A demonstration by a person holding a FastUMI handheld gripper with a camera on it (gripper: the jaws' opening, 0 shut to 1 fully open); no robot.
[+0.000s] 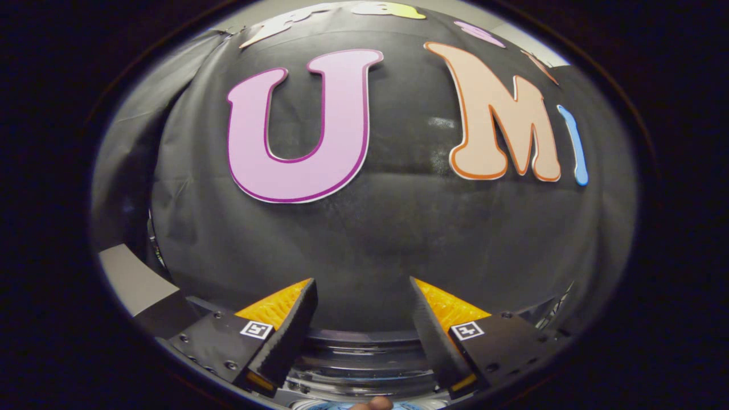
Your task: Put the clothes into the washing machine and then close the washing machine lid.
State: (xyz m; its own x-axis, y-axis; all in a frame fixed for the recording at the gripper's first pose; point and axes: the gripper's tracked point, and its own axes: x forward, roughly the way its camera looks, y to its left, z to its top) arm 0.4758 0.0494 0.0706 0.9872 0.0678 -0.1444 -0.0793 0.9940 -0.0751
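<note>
My gripper (363,280) is open, its two fingers spread wide with nothing between them, and it points at the black cloth wall of the booth. Below and between the fingers I see the round rim of the washing machine (361,353), a band of grey and glossy rings, with the drum opening beneath it. A small bit of something blue lies at the very bottom inside the opening (336,405); I cannot tell what it is. A fingertip of a person (371,403) shows right beside it.
The black cloth wall (364,228) stands close ahead, just beyond the machine's rim. A grey flat panel (134,282) slants at the left of the fingers, beside the machine.
</note>
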